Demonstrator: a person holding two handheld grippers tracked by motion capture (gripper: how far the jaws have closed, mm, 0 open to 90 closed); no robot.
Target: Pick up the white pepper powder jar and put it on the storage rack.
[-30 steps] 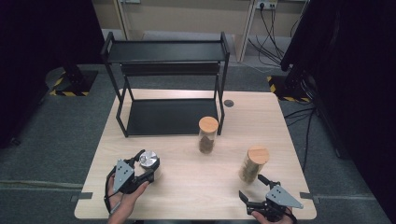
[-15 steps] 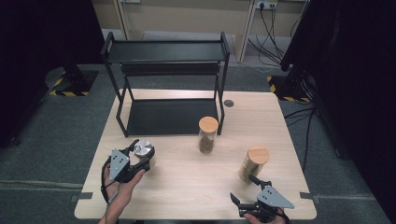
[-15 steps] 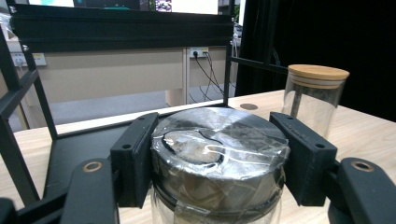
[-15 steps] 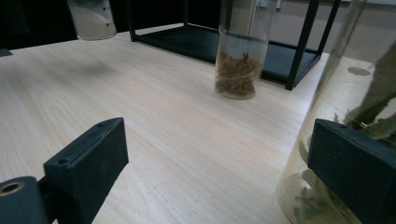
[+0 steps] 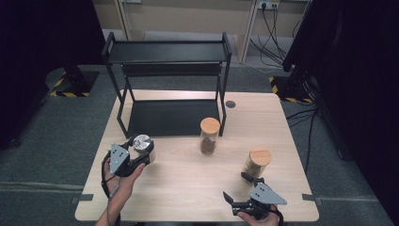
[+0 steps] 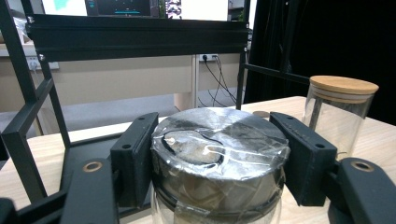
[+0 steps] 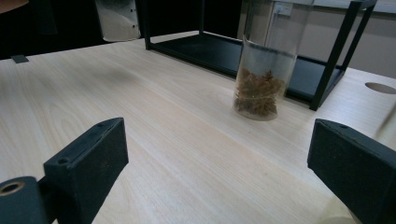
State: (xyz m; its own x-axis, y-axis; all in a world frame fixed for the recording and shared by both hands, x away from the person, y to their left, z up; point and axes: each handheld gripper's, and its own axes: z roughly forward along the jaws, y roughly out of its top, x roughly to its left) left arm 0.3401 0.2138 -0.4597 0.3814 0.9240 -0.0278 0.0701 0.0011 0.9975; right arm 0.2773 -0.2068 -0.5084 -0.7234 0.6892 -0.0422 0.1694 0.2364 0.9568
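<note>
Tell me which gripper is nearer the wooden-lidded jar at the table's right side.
Right. The right gripper sits open just in front of that jar, not touching it. The left gripper is across the table, shut on the metal-lidded jar.

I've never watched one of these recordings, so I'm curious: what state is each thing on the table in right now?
Metal-lidded jar: lidded, upright, clamped at the lid by the left gripper.
Left gripper: shut on the jar.
Right gripper: fingers wide apart, nothing between them.
Middle jar: upright, wooden lid on, brown filling at the bottom.
Right-hand jar: upright, wooden lid on.
Black shelf: standing, nothing on it.
</note>
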